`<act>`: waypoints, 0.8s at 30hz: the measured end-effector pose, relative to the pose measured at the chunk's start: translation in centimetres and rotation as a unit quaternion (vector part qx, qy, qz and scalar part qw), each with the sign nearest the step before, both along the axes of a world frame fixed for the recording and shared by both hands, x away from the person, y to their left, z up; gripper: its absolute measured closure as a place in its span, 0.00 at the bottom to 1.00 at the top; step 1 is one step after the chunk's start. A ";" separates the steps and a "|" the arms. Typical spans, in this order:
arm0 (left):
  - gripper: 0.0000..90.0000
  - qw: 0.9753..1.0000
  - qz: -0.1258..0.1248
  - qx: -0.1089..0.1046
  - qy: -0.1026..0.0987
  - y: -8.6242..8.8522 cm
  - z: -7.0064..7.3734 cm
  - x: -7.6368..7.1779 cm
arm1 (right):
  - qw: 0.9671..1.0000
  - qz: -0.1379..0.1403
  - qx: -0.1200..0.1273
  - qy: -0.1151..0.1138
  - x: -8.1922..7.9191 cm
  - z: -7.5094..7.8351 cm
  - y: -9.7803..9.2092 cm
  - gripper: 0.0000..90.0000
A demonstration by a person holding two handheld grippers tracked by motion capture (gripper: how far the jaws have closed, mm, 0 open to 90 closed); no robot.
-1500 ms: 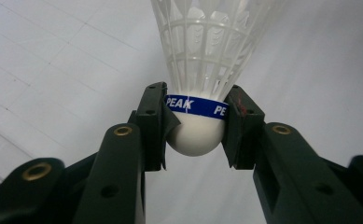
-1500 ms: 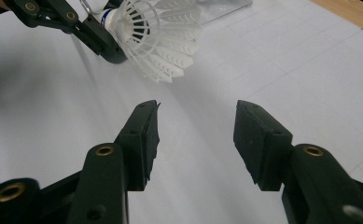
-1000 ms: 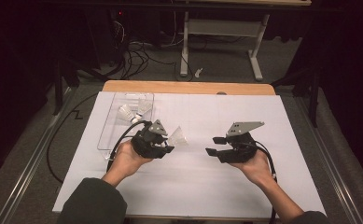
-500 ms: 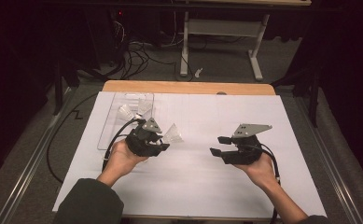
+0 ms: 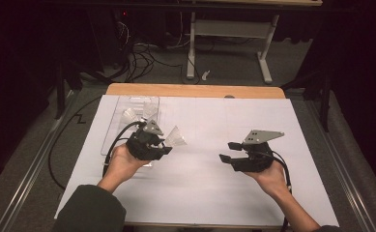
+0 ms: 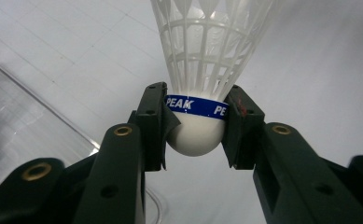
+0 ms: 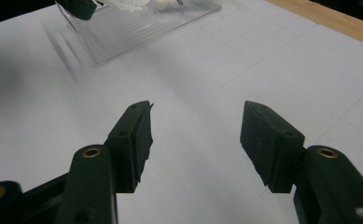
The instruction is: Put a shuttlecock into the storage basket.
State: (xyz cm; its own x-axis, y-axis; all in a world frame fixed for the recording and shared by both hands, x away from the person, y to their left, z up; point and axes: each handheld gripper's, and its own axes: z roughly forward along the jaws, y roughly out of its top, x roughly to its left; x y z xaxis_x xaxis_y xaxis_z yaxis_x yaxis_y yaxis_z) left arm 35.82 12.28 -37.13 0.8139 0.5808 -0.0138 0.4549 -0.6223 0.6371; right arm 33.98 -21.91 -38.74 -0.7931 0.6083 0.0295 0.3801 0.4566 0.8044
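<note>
Clamping shuttlecock (image 6: 198, 79) at cork base, left gripper (image 6: 195, 122) fingers snug; right gripper (image 7: 195, 140) fingers wide apart, holding nothing.

White sheet (image 5: 200, 183) over a wooden table (image 5: 195, 90); tangled cables (image 5: 142, 53) and a metal stand (image 5: 224, 34) beyond

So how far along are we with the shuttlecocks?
One shuttlecock is out of the clear tray, clamped at its cork by the left gripper above the white mat. The right gripper waits open. At least two more remain in the tray.
</note>
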 end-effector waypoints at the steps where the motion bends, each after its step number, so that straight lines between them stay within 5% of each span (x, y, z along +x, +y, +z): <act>1: 0.72 1.000 0.002 0.000 -0.001 0.1 0.0 0.0 | 1.000 -0.001 0.001 -0.001 0.0 0.0 0.0 0.49; 24: 0.72 0.999 0.051 -0.013 0.003 2.6 1.0 0.8 | 1.000 -0.013 0.007 -0.002 -0.4 -0.5 -0.8 0.48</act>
State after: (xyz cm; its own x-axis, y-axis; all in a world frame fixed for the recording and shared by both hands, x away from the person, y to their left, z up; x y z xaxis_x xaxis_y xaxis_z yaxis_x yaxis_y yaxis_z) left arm 36.59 14.86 -36.16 0.7505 0.6600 -0.0337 0.5183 -0.5563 0.6496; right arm 33.56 -22.71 -39.27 -0.7776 0.6278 0.0342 0.3877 0.4360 0.8121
